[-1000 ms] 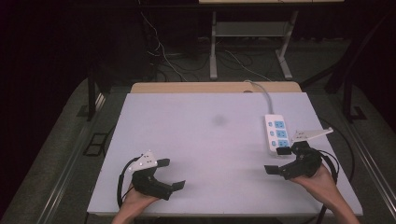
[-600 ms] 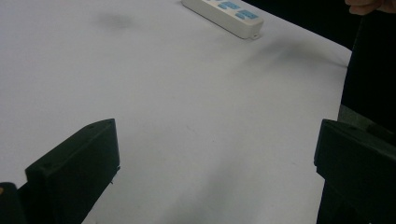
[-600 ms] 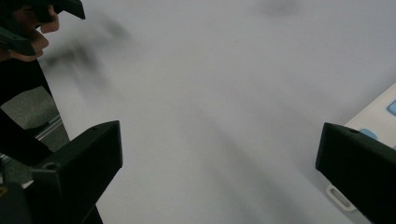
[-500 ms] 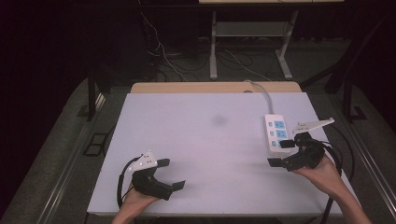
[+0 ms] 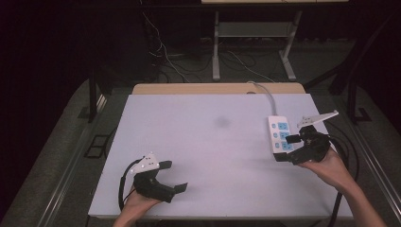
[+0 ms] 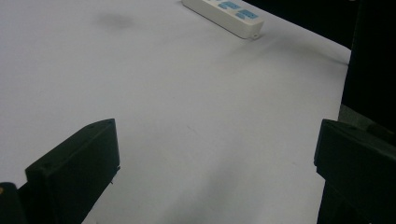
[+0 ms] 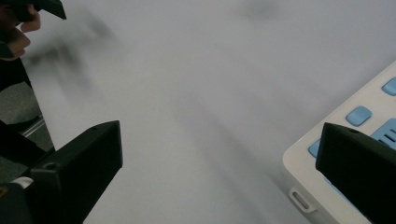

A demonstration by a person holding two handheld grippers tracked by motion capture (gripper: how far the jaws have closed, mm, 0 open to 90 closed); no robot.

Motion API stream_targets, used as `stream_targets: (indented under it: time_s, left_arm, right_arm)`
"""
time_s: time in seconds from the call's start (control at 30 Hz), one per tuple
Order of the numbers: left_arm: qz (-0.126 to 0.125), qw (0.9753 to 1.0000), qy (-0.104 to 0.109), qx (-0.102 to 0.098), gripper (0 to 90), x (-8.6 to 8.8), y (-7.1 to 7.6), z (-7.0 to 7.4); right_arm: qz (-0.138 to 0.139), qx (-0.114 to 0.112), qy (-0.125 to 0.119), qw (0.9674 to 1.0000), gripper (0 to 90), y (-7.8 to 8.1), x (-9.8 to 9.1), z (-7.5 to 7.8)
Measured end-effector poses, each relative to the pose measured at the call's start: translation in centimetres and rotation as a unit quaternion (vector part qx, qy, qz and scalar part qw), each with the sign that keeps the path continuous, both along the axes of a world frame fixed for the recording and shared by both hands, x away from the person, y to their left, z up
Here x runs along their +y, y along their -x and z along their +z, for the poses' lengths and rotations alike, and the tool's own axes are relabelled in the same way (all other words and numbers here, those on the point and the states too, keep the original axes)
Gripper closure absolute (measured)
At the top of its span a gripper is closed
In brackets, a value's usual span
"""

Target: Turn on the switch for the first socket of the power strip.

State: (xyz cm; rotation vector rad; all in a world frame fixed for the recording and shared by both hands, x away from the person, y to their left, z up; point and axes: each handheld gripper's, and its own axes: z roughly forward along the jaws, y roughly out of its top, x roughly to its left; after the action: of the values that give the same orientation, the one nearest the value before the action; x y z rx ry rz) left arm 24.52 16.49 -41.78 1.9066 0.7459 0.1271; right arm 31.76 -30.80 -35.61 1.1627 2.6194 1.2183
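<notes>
reaching toward the right edge of the white table (image 5: 203,142), the right gripper (image 5: 289,147) sits at the near end of a white power strip (image 5: 280,135), its jaws spread wide and gripping nothing. in the high view one jaw lies over the strip's near end and the other points at its right side; whether they touch it cannot be told. the right gripper view shows the strip's rounded corner (image 7: 327,182) between the two black jaws, nearer the right-hand one, with pale blue socket faces and a small oval slot on its end wall. no brand, label or writing can be read on the strip in any view; the right gripper view is blurred.

the strip lies lengthwise near the table's right edge, and its white cord (image 5: 265,92) runs off from its far end toward the back of the table. a faint grey smudge (image 5: 221,122) marks the table top left of the strip.

the left gripper (image 5: 172,176) rests near the front left of the table, well apart from the strip, jaws wide apart and empty. in the left gripper view bare table lies between its jaws and the strip (image 6: 224,15) shows far off at the top.
</notes>
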Motion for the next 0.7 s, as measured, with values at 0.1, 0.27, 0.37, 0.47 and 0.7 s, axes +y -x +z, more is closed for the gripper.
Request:
stream_targets:
  time_s: [0.1,0.27,0.37,0.47,0.7]
  left_arm:
    - [0.000,1.0000,0.000,0.000,0.0,0.0,0.0,0.0]
    - [0.000,1.0000,0.000,-0.001,0.0,0.0,0.0,0.0]
    - [0.001,1.0000,0.000,-0.001,0.0,0.0,0.0,0.0]
    - [0.002,1.0000,0.002,-0.001,0.0,0.0,0.0,0.0]
    - [0.001,1.0000,0.002,0.000,0.0,0.0,0.0,0.0]
  right_arm:
    - [-0.002,0.002,0.005,1.0000,0.2,-0.3,0.0,0.0]
    - [-0.005,0.002,0.017,0.9998,0.2,-1.3,-0.1,0.3]
    - [-0.008,-0.001,0.017,0.9998,0.2,-1.6,-0.3,0.4]
    - [-0.014,-0.002,0.020,0.9997,0.2,-2.3,-0.5,0.7]
    - [-0.021,-0.002,0.024,0.9995,0.2,-3.6,-0.8,1.2]
